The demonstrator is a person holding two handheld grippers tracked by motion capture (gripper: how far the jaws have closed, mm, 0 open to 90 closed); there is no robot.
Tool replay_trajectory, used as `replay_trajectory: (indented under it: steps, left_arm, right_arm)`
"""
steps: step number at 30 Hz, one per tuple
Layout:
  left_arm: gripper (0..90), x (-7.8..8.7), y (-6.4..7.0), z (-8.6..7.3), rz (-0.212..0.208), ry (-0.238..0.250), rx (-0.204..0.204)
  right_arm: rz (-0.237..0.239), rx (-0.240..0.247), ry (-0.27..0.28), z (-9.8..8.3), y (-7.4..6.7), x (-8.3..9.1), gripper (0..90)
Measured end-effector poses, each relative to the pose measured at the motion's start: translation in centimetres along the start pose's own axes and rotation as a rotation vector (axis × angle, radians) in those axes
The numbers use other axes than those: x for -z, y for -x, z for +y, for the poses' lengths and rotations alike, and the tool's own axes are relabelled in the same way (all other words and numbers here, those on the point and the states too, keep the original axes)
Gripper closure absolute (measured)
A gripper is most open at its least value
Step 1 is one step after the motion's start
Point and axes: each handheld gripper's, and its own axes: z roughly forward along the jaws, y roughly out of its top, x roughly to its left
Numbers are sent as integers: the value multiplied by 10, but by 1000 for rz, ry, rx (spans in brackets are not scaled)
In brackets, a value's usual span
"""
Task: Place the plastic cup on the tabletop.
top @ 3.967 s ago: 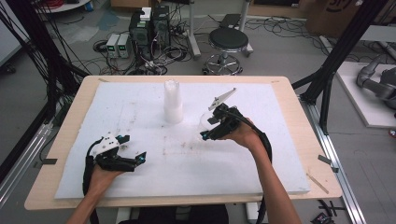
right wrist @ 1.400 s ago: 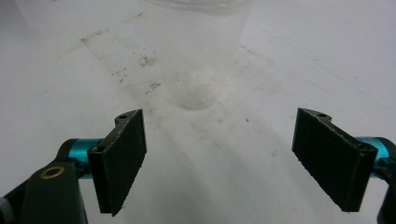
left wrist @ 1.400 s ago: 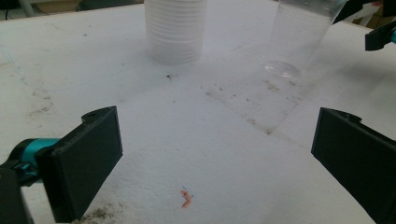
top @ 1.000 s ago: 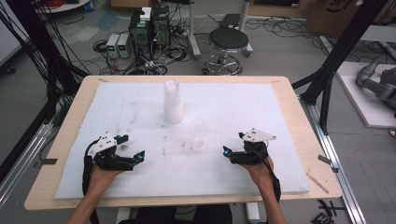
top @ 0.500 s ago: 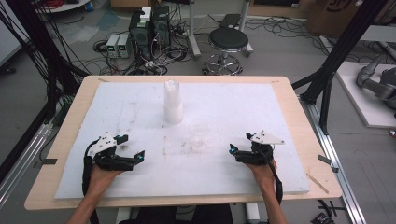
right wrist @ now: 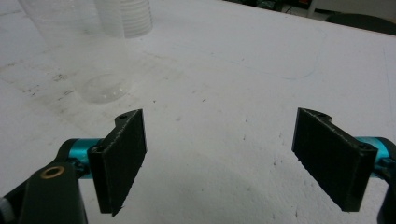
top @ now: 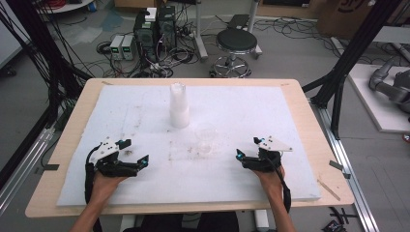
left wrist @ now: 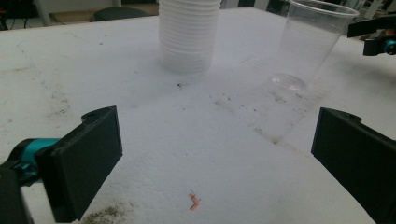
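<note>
A tall stack of translucent white cups [top: 179, 106] stands upright at the middle of the white board [top: 241, 104]. A single clear plastic cup [top: 206, 138] stands upright in front of it, slightly right. My left gripper [top: 137, 152] rests at the front left, open with nothing between its jaws. My right gripper [top: 246, 148] rests at the front right, also open and holding nothing, apart from the clear cup. In the left gripper view the stack [left wrist: 189, 35] and clear cup [left wrist: 308, 46] lie beyond the left gripper [left wrist: 217, 121]. The right gripper view shows the clear cup [right wrist: 100, 86] up left of the right gripper [right wrist: 219, 121].
The board lies on a wooden table [top: 316, 145] and carries dark specks and stains near its middle. A small orange scrap [left wrist: 194, 201] lies between the left jaws. A stool [top: 237, 43] and electronics boxes [top: 154, 29] stand behind the table.
The right gripper came down from above the table's middle to the front right, and the clear cup now stands alone. Within the last second it edged slightly right. The left gripper stayed put.
</note>
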Motion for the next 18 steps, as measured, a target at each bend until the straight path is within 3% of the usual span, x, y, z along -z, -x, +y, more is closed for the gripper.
replay_trajectory:
  steps: [11, 18]
  left_arm:
    - [19, 1, -1, 0, 0, 8, 6]
    - [19, 1, 0, -1, 9, 13, -3]
  right_arm:
    - [4, 2, -12, 0, 0, -2, 177]
    - [2, -1, 8, -1, 1, 0, 177]
